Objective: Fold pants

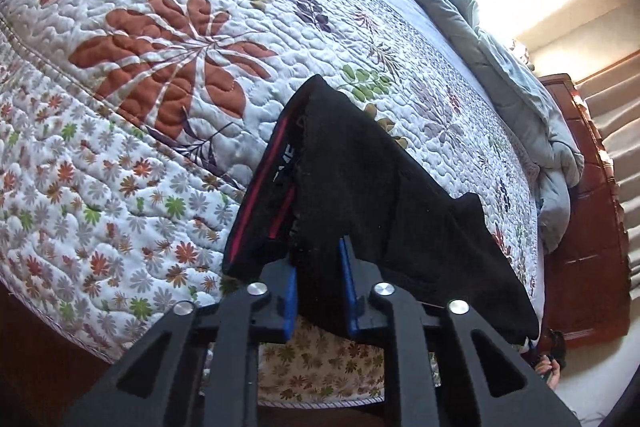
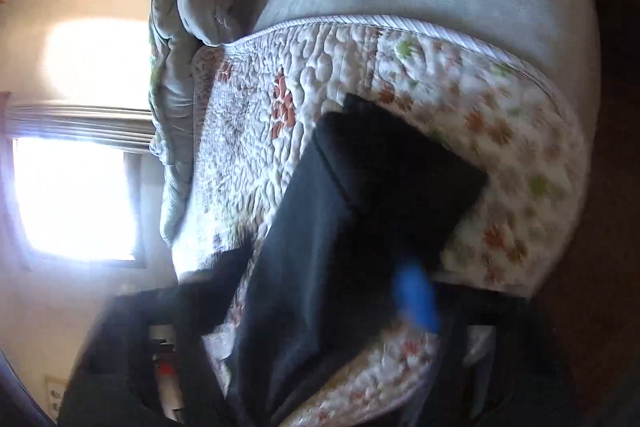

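Black fabric of the pants bunched between the blue pads of the left gripper, jaws clamped narrow on it near the red-striped waistband. Draped from there across the near corner of the floral quilt. In the right wrist view, blurred: right gripper low at the quilt's edge, one blue pad against the dark cloth, other finger hidden, jaws narrow, grip impossible to confirm. Farther back, a grey comforter heaped along the bed's far side, then a bright window.
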{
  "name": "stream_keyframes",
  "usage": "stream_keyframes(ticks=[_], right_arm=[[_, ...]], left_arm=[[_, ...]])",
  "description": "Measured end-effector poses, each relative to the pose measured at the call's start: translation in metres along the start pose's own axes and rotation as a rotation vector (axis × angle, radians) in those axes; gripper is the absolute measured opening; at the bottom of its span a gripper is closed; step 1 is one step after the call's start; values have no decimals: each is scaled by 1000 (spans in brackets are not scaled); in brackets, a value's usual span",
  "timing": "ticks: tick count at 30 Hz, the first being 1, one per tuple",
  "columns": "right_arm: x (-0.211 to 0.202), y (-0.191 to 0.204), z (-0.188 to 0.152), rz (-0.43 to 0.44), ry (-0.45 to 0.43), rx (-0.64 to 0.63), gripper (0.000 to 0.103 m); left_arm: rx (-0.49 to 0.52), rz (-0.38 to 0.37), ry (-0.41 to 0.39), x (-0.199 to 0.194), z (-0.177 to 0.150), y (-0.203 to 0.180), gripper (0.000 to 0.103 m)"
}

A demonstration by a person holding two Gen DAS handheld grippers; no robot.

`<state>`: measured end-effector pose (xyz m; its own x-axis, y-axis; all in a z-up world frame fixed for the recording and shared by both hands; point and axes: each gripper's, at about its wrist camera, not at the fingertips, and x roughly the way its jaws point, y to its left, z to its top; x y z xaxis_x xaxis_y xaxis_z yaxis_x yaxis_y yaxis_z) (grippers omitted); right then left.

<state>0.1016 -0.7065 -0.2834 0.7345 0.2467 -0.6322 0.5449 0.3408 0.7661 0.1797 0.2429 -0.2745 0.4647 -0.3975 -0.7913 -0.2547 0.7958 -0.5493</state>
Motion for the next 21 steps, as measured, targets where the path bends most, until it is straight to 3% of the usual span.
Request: stream_keyframes(ticks=[2,5,7,8,11,13,19,21], right_arm=[[-2,33,5,-26,-46,-132,7],[-32,81,-2,65,-150,-327,5],[-42,69,-2,46,-195,-303,5],[-42,44,-1,21,-207,-237,5],[-19,-17,-2,-50,-134,-104,5],[-8,-35,-6,-86,-103,-92,5],[-7,-32,-2,-90,-113,-128,6],[3,-40,2,-129,-80,-107,10]], left_arm=[[-16,-15,7,0,3,1,9],[-25,-63,12,-7,6,-1,9],[-37,-63,24,-8,4,4,8],[-45,-54,33,-5,3,8,8],[-64,-23,60,6,-2,22,8],[-66,-31,60,9,-2,25,8],[-2,-21,35,5,2,16,9],[-10,-21,44,8,0,19,9]])
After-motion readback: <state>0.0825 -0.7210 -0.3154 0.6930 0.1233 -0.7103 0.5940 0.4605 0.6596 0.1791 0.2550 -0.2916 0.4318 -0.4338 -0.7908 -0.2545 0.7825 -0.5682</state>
